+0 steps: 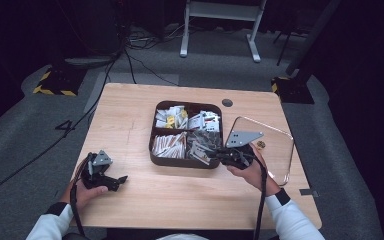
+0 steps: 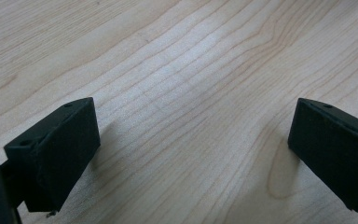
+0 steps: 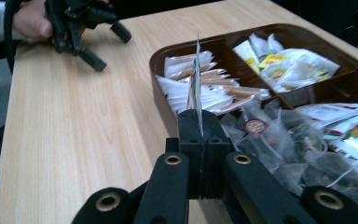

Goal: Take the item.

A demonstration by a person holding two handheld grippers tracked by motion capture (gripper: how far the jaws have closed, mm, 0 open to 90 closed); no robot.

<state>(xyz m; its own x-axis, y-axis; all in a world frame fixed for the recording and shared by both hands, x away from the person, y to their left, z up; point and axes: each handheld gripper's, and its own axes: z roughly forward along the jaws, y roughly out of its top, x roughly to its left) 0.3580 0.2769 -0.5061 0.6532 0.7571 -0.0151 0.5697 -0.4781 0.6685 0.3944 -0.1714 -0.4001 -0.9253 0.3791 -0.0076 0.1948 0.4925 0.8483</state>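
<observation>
The wooden counter (image 1: 140, 115) is carrying a dark brown four-compartment tray (image 1: 153, 131), and every other place here is given from that tray. A clear square lid (image 1: 275, 145) is lying flat on the counter just beside the tray's right wall. Inside the tray, white and yellow sachets are filling the far left compartment, white printed packets the far right one, slim white and tan sachets (image 3: 214, 91) the near left one, and clear tea bags (image 3: 279, 140) the near right one.

The right claw (image 3: 199, 122), in the person's right hand (image 1: 254, 172), is hovering at the tray's near right corner, by the compartment of tea bags. Its jaws are pressing together on a thin flat sachet (image 3: 195, 79), which is standing upright, edge-on, above the jaw tips.

The left claw (image 1: 116, 181) is resting well to the left of the tray, near the counter's front edge, in the person's left hand (image 1: 87, 192). Its jaws are standing wide apart over bare wood, with nothing between them.
</observation>
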